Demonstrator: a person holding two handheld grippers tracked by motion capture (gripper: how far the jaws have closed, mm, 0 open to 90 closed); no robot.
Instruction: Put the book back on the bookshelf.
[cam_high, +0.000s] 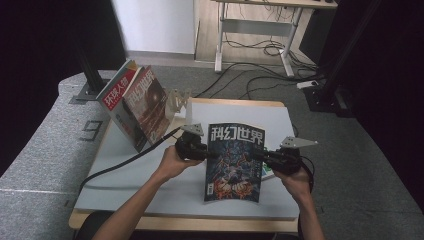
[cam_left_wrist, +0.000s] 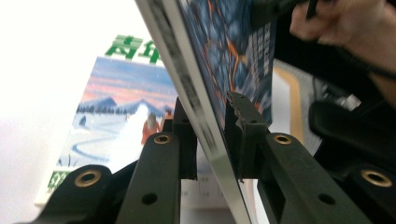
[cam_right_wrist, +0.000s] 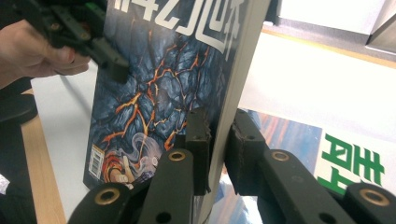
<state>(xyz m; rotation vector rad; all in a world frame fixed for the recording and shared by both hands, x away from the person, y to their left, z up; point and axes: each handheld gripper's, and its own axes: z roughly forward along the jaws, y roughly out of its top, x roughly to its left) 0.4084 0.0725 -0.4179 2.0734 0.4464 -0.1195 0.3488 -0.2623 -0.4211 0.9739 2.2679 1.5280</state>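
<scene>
- The left tool (cam_high: 204, 151) clamps the left edge of the dark-covered magazine (cam_high: 234, 162); in the left gripper view its narrow jaws press on both sides of the magazine (cam_left_wrist: 205, 116), one pad on the front cover and one behind.
- The right tool (cam_high: 261, 156) grips the magazine's right edge; in the right gripper view the magazine (cam_right_wrist: 163, 93) sits pinched between that tool's two pads, jaws drawn in tight on it.
- The left hand (cam_high: 172, 162) comes in from the bottom of the high view, forearm angled up and to the right, fist wrapped round the tool's body, tool pointing right toward the magazine.
- The right hand (cam_high: 295, 180) rises from the lower right, forearm nearly straight up the frame, tool pointing left, so the two tools face each other across the cover.
- The magazine is held between them over the front middle of the desk (cam_high: 150, 185), cover toward the camera and title at the top, raised off the surface.
- A second magazine with a snowy cover (cam_left_wrist: 116, 126) lies flat on the desk beneath, near the right edge.
- Two more magazines (cam_high: 135, 102) lean in a stand (cam_high: 177, 102) at the desk's far left corner.
</scene>
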